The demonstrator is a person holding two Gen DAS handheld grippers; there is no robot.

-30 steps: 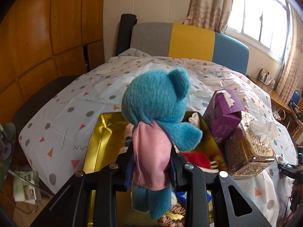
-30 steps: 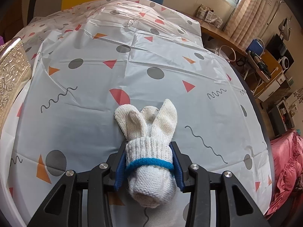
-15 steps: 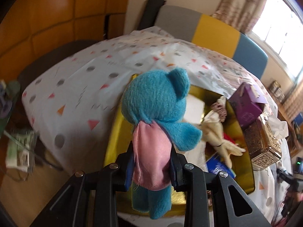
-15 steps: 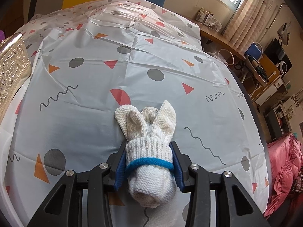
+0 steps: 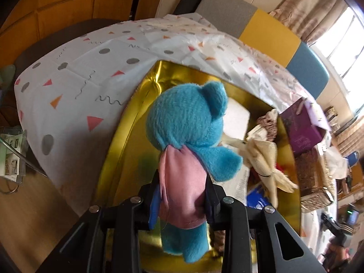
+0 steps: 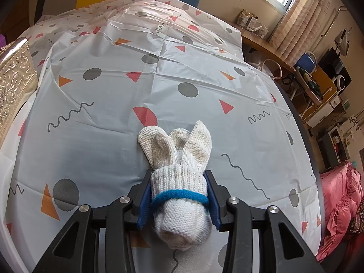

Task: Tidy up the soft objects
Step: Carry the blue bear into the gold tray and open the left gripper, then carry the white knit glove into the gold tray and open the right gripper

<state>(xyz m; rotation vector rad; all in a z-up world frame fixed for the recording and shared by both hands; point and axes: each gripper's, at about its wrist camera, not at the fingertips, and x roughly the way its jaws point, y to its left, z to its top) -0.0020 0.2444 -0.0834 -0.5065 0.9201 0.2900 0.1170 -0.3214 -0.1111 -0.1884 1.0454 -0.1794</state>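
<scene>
My left gripper (image 5: 182,193) is shut on a blue plush bear (image 5: 188,125) with a pink cloth on its body. I hold the bear upright above the left part of a shiny gold box (image 5: 127,141). Inside the box lie a cream soft toy (image 5: 261,152), a white pad (image 5: 236,118) and a blue item (image 5: 257,198). My right gripper (image 6: 179,193) is shut on a white knitted glove (image 6: 179,173) with a blue cuff band. The glove's fingers rest on the patterned tablecloth (image 6: 159,72).
A purple tissue box (image 5: 302,127) and an ornate gold tissue box (image 5: 314,182) stand right of the gold box; the ornate box also shows in the right wrist view (image 6: 13,79). A grey, yellow and blue sofa back (image 5: 261,27) lies beyond the table. Shelves and clutter (image 6: 318,79) stand at right.
The left gripper with the bear has swung left and tilted down over the gold box, which now shows more of its inside. The right gripper and glove have stayed nearly still.
</scene>
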